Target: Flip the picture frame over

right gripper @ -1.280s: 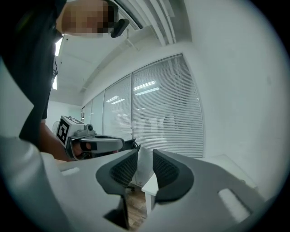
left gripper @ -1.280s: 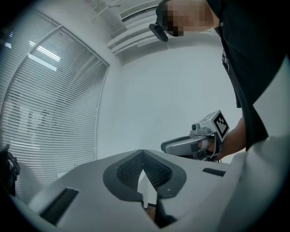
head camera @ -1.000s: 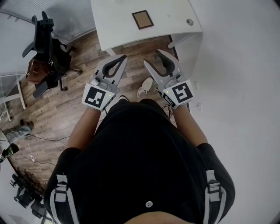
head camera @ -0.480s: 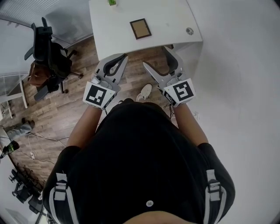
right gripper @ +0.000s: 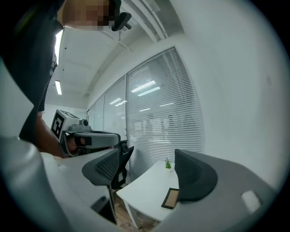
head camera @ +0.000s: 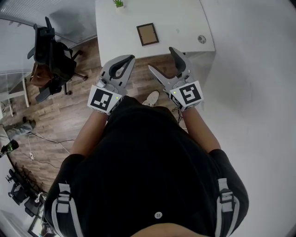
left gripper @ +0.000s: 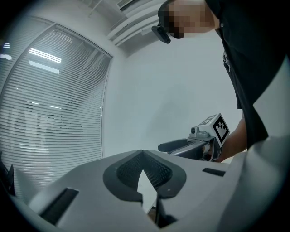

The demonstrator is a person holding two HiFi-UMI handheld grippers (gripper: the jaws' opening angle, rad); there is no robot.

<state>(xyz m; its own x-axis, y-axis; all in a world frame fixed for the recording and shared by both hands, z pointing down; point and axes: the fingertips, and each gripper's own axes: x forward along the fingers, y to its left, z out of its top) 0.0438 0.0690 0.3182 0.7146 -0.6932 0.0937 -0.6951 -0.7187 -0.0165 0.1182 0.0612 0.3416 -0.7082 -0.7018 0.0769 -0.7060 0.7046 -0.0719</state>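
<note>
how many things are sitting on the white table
3: a small green plant at the far edge, the picture frame mid-table, a small round item near the right edge. The table's far part is cut off.

A jaw covers part of the picture frame (right gripper: 171, 198) in the right gripper view.

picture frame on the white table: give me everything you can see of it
The picture frame is small and rectangular, with a thin dark border around a tan-brown panel; whether that is the front or the backing cannot be told. It lies flat on the white table, towards the edge nearest the person. Only the table touches it.
</note>
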